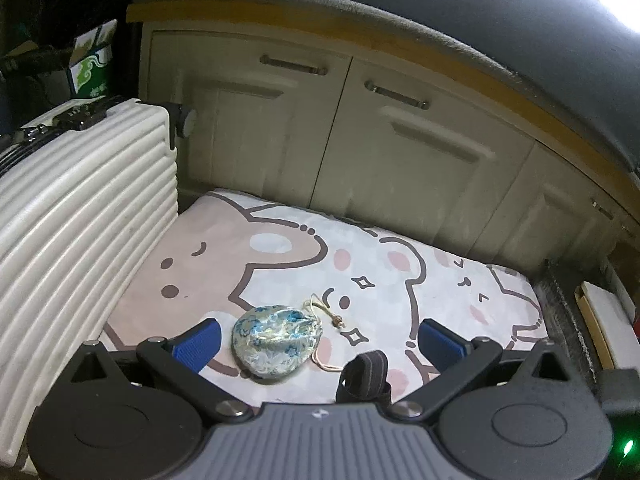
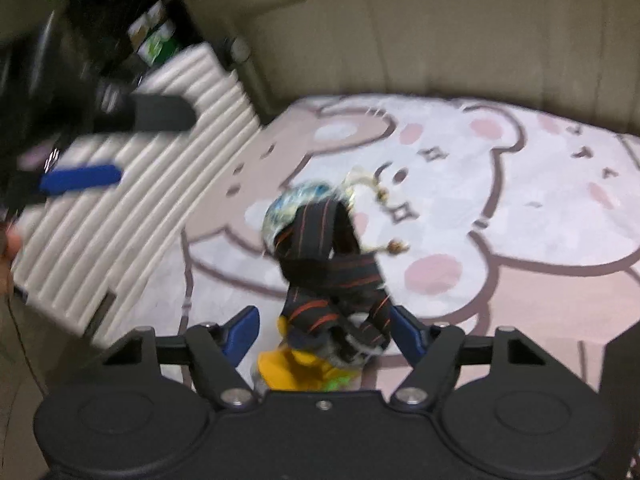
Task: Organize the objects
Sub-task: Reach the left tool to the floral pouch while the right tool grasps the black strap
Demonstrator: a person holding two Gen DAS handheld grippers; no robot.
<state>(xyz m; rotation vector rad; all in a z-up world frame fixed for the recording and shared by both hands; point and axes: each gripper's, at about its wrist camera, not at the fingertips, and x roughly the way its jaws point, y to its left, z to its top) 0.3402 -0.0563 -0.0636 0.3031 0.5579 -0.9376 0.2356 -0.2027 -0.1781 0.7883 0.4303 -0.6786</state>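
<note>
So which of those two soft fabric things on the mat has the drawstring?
The round blue-flowered pouch, lying on the cartoon bear mat; its cream cord trails off to one side. The other, a dark striped fabric bundle, sits between the right gripper fingers and shows no cord.

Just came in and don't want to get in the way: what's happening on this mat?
A person works two handheld grippers over a cartoon bear mat. The right gripper has a dark striped fabric bundle between its jaws, though blur hides any contact. The left gripper hovers open over a blue floral drawstring pouch beside a white ribbed suitcase.
</note>
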